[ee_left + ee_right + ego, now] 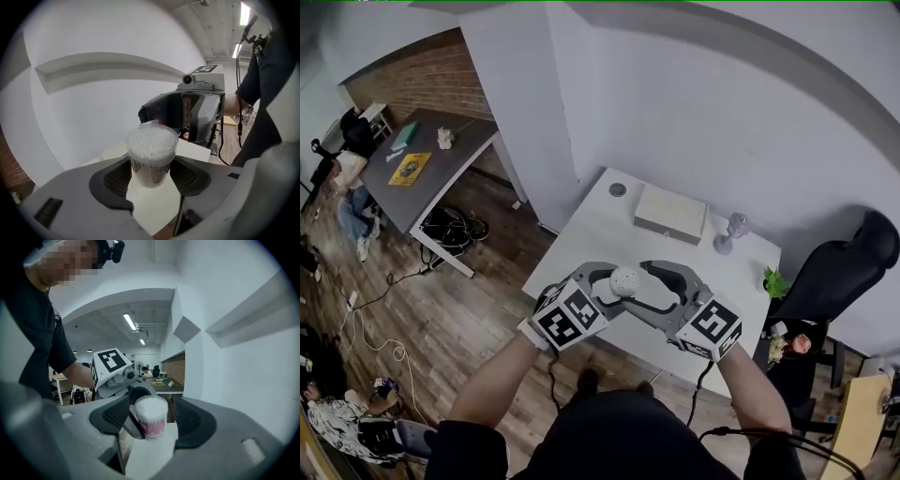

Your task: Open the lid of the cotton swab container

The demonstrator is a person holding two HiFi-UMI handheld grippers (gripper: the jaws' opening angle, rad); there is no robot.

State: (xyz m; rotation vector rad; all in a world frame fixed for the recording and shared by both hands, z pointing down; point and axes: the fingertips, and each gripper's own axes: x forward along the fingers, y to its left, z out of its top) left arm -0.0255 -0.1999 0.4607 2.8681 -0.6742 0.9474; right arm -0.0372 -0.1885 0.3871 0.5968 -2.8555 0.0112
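Left gripper point(605, 286): clamped on the body of the cotton swab container, one pad on each side, and holding it in the air on the near side of the white table point(600, 225).
Cotton swab container point(624, 279): upright between the two grippers, with a clear wall, a pink band low down and white swab heads packed at the top.
Lid: a thin clear edge shows at the far rim of the container's top in the left gripper view. I cannot tell whether it is tipped up or seated.
Right gripper point(639, 286): faces the left one, its jaws spread wide. The container stands between them with a gap on each side, so nothing is gripped.
Done: the container is picked up and steadied.
Left to do: probably the opening itself, since no lid is seen apart from the container.
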